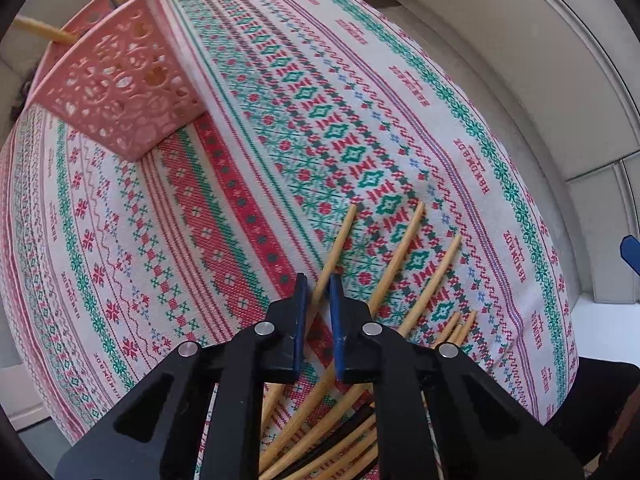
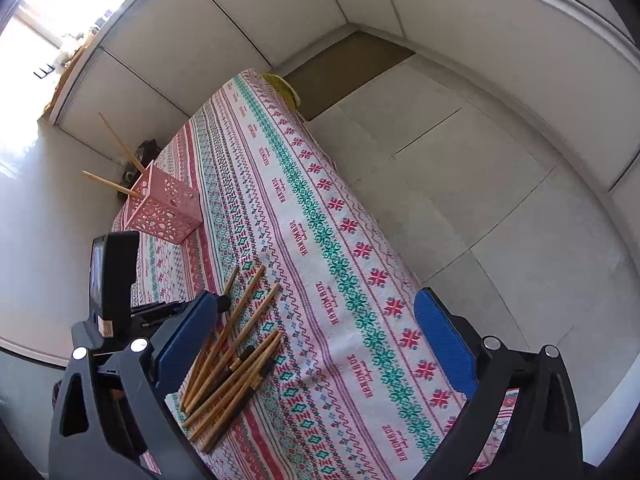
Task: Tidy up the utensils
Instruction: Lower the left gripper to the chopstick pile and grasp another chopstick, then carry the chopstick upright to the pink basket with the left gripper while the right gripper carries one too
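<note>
At the near end of the bench (image 2: 360,240), which a patterned cloth (image 1: 360,92) covers, a loose pile of chopsticks (image 2: 232,368) lies fanned out, mostly pale wood with a few dark ones mixed in. The left gripper (image 1: 319,286) is down over the pile's edge with its jaws narrowed around one pale chopstick (image 1: 340,236); the stick runs up between the blue pads, but a sliver of gap shows on either side, so I judge the grip not yet fully made. Taking a single stick from the edge makes sense, since the others overlap and would drag along. The right gripper (image 2: 316,340) is held higher and off to the side, its jaws spread wide and holding nothing, likely kept clear of the left one's work. The pink perforated holder (image 1: 120,88) stands at the far left of the cloth, well apart from the pile, with two chopsticks (image 2: 116,160) leaning out of it, presumably where the rest belong.
</note>
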A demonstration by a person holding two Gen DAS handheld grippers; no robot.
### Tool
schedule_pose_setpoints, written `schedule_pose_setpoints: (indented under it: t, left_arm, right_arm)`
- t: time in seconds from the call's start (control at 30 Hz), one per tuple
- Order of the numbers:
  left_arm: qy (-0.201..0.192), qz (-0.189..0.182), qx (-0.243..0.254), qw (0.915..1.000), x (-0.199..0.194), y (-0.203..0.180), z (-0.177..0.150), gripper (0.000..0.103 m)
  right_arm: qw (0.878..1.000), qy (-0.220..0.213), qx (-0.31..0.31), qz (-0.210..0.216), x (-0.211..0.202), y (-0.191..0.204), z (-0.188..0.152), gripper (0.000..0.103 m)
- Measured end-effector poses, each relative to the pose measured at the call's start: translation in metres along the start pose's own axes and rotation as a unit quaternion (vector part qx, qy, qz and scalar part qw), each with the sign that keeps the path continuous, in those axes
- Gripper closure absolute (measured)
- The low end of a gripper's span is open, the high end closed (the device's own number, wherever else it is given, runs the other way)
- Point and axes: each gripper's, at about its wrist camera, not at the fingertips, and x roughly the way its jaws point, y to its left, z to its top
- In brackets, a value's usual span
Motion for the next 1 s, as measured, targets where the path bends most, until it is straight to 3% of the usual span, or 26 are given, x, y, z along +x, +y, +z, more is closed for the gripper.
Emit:
schedule_pose_setpoints:
  t: [0.2,0.37,0.53,0.6,0.67,0.7,0.73,0.77,0.8,0.9,1.0]
  left_arm:
    - [-0.091,-0.017,-0.079,0.9926,-0.055,0.051,-0.035,0.096]
    - [-0.169,-0.027,-0.119,0.978,-0.121,0.085,-0.064,0.098]
    - [-0.194,-0.029,-0.134,0.9714,-0.144,0.107,-0.072,0.098]
    - [-0.197,-0.029,-0.14,0.9698,-0.147,0.116,-0.073,0.098]
    - [-0.198,-0.028,-0.145,0.969,-0.153,0.117,-0.079,0.098]
    - [-0.198,-0.028,-0.147,0.9687,-0.156,0.118,-0.083,0.098]
    - [-0.199,-0.027,-0.15,0.968,-0.157,0.12,-0.084,0.098]
    - [-0.2,-0.025,-0.154,0.9672,-0.161,0.119,-0.09,0.098]
    - [-0.203,-0.025,-0.156,0.9663,-0.164,0.121,-0.091,0.098]
    - [-0.212,-0.025,-0.164,0.9632,-0.172,0.122,-0.094,0.098]
    - [-0.22,-0.024,-0.165,0.9613,-0.18,0.12,-0.098,0.098]
  right_arm:
    - [0.998,0.054,-0.027,-0.018,0.052,0.055,0.003,0.012]
    - [0.992,0.105,-0.05,-0.055,0.099,0.091,-0.002,0.032]
    - [0.986,0.118,-0.052,-0.107,0.125,0.107,-0.01,0.034]
    - [0.985,0.099,-0.063,-0.13,0.129,0.116,-0.013,0.037]
    - [0.981,0.111,-0.08,-0.139,0.141,0.126,-0.017,0.06]
    - [0.979,0.092,-0.096,-0.152,0.141,0.133,-0.019,0.067]
    - [0.976,0.097,-0.11,-0.159,0.147,0.138,-0.021,0.083]
    - [0.975,0.087,-0.122,-0.167,0.147,0.144,-0.023,0.085]
    - [0.975,0.088,-0.12,-0.166,0.149,0.145,-0.025,0.088]
    - [0.985,0.1,-0.089,-0.112,0.144,0.138,-0.028,0.092]
    - [0.992,0.07,-0.09,-0.051,0.111,0.131,-0.032,0.093]
